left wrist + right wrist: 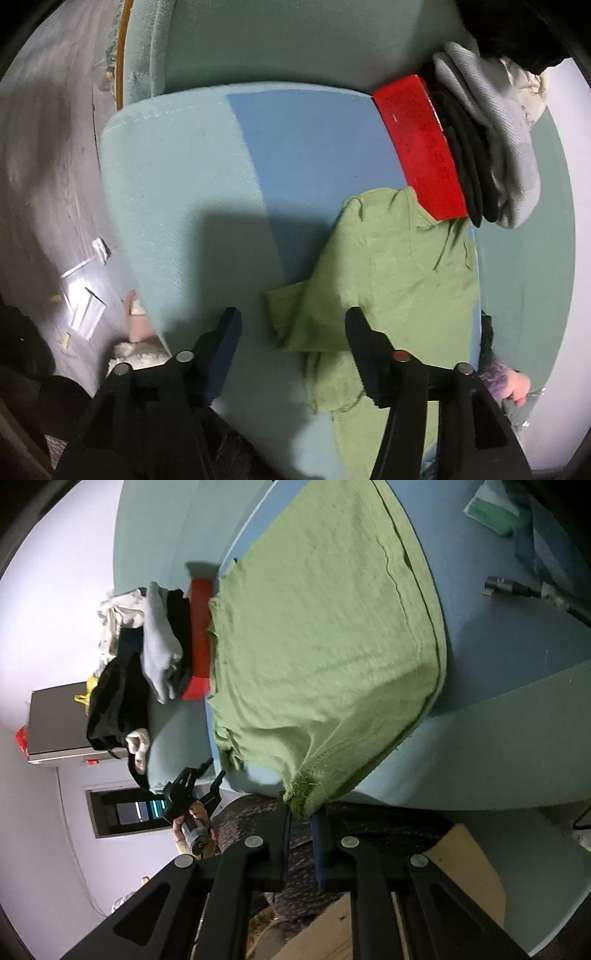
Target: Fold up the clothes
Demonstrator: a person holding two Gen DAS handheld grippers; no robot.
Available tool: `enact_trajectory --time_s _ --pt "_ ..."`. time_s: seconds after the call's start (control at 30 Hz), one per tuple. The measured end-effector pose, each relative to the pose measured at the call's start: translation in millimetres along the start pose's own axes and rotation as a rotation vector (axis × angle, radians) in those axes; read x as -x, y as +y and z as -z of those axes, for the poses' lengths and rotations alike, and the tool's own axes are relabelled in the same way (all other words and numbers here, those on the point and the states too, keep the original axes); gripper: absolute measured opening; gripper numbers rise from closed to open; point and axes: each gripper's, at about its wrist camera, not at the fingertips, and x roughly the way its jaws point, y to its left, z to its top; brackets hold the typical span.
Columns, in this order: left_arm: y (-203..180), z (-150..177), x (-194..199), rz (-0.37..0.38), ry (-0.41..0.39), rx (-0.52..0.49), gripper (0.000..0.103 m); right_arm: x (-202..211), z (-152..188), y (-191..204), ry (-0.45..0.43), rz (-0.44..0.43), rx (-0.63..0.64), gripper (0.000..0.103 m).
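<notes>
The left gripper [293,325] hangs with its two black fingers spread wide apart, nothing between them. In the right wrist view it [192,786] shows small, held up in the person's hand [195,821]. The right gripper [303,812] has its fingers drawn close together, pinching a bunched corner of green cloth [325,635] between the tips.

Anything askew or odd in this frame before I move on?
Yes. The green shirt lies rumpled, one sleeve bunched near the open left gripper. The right gripper pinches its hem corner off the cushion edge.
</notes>
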Motion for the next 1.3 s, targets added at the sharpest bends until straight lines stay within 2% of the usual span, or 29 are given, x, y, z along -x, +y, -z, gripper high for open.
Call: enact_trajectory --time_s 0.07,0.13,0.2,0.27,0.37,0.43,0.5,0.6,0.7,0.83,0.87,0.97,1.03,1.07,1.17,1.3 --pt "-3 0 -3 0.022 0.042 -0.027 0.061 -1 -2 -1 0.003 0.008 0.000 0.012" --pt "-14 8 -12 0.008 0.128 -0.128 0.061 -2 -3 -3 0.006 0.015 -0.006 0.013" --pt "-37 26 -21 -0.090 0.199 -0.296 0.061 -3 -4 -6 0.012 0.021 -0.017 0.014" --pt "-48 43 -33 -0.199 0.256 -0.347 0.061 -4 -4 -9 0.018 0.028 -0.028 0.014" --pt "-48 42 -39 -0.242 0.241 -0.230 0.061 -9 -6 -11 0.036 0.036 -0.041 0.015" --pt "-48 41 -38 -0.239 0.227 -0.159 0.061 -12 -8 -10 0.048 0.036 -0.044 0.015" --pt "-51 46 -40 -0.211 0.240 -0.132 0.059 -12 -10 -10 0.049 0.034 -0.041 0.015" --pt "-55 57 -46 -0.182 0.266 -0.108 0.052 -10 -13 -6 0.050 0.033 -0.027 0.015" --pt "-54 61 -54 -0.201 0.254 -0.086 0.051 -9 -13 -4 0.047 0.029 -0.014 0.015" --pt "-47 57 -57 -0.205 0.248 -0.001 0.051 -11 -13 -7 0.051 0.020 -0.025 0.016" --pt "-45 56 -57 -0.206 0.249 0.020 0.048 -12 -13 -8 0.052 0.020 -0.027 0.016" --pt "-35 56 -55 -0.218 0.237 0.074 0.030 -13 -12 -9 0.054 0.013 -0.025 0.016" --pt "-25 57 -49 -0.174 0.217 0.106 0.019 -11 -10 -9 0.044 0.015 -0.026 0.015" --pt "-16 58 -44 -0.131 0.200 0.137 0.008 -10 -9 -10 0.039 0.016 -0.026 0.014" --pt "6 63 -30 -0.035 0.152 0.208 0.007 -3 -7 -11 0.020 0.018 -0.029 0.012" --pt "17 78 -12 0.043 0.138 0.206 0.006 12 3 -2 -0.015 0.020 0.024 0.010"
